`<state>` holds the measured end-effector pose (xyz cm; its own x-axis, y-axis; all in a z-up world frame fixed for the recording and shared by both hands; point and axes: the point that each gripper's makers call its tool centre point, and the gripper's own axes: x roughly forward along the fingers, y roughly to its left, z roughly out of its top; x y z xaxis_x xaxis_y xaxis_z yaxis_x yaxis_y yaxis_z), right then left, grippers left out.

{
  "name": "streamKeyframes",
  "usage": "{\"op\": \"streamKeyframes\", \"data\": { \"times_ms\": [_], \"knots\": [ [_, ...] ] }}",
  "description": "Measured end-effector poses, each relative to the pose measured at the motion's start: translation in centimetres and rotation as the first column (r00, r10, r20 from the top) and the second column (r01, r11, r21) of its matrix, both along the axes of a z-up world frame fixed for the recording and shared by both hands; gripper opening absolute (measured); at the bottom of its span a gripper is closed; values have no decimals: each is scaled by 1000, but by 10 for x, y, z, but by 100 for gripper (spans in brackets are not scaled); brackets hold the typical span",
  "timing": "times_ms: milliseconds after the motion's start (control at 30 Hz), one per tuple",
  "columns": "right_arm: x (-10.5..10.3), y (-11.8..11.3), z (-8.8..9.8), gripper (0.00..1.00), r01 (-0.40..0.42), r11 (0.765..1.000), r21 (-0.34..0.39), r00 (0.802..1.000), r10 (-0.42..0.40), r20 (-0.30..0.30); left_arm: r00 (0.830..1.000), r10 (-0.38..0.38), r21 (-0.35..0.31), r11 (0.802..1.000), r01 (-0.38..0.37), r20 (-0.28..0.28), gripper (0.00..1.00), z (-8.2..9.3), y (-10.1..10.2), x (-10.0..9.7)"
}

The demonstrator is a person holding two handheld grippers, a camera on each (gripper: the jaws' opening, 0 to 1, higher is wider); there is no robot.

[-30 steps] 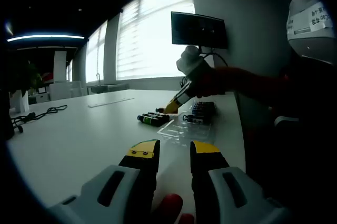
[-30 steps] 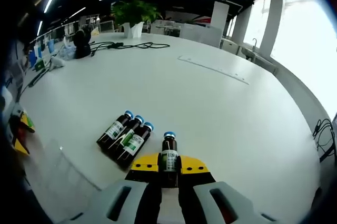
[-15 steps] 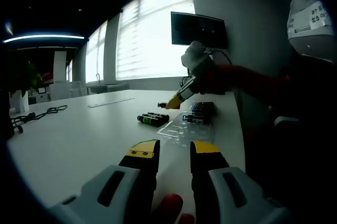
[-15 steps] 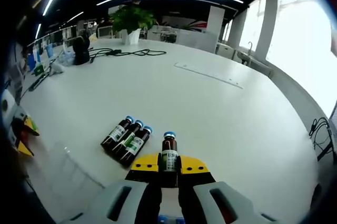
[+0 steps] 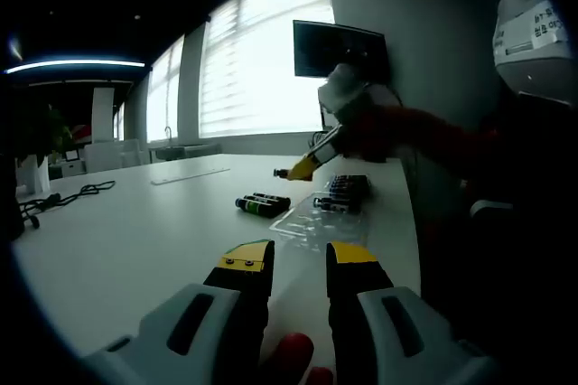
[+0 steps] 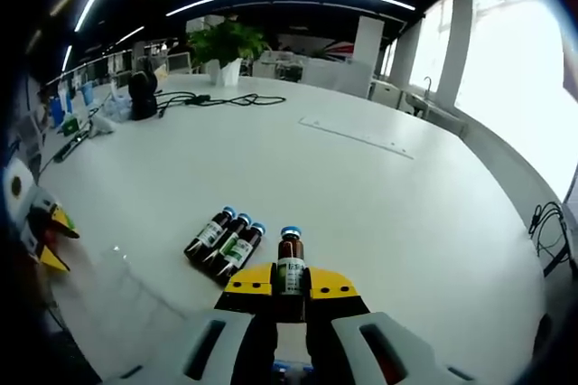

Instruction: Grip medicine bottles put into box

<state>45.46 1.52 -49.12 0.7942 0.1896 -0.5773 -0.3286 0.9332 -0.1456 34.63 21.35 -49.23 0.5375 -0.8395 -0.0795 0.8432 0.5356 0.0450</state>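
Note:
My right gripper (image 6: 290,280) is shut on a brown medicine bottle (image 6: 290,263) with a blue cap and a white label, held above the white table (image 6: 379,213). Three more bottles (image 6: 226,242) lie side by side on the table just left of it. In the left gripper view the right gripper (image 5: 301,168) hangs in the air with that bottle (image 5: 282,172) sticking out of its yellow tips, above the lying bottles (image 5: 262,203). A dark box (image 5: 348,191) with bottles in it stands beside a clear plastic tray (image 5: 307,222). My left gripper (image 5: 298,258) stands open and empty low over the table.
A black monitor (image 5: 341,51) hangs on the wall behind the box. A person's red sleeve (image 5: 424,136) reaches in from the right. A potted plant (image 6: 226,42), black cables (image 6: 226,98) and a long flat strip (image 6: 357,136) lie far back on the table.
My right gripper has risen with the bottle and drifted toward the box; the lying bottles look smaller below it. The left gripper has not moved.

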Motion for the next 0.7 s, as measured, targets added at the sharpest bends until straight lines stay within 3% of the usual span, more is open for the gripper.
{"op": "streamKeyframes", "data": {
  "times_ms": [700],
  "knots": [
    [-29,12,22,7,-10,997,80,999,6,50,1000,1,1,1000,-1,0,18,0,1,0]
  ]
}}
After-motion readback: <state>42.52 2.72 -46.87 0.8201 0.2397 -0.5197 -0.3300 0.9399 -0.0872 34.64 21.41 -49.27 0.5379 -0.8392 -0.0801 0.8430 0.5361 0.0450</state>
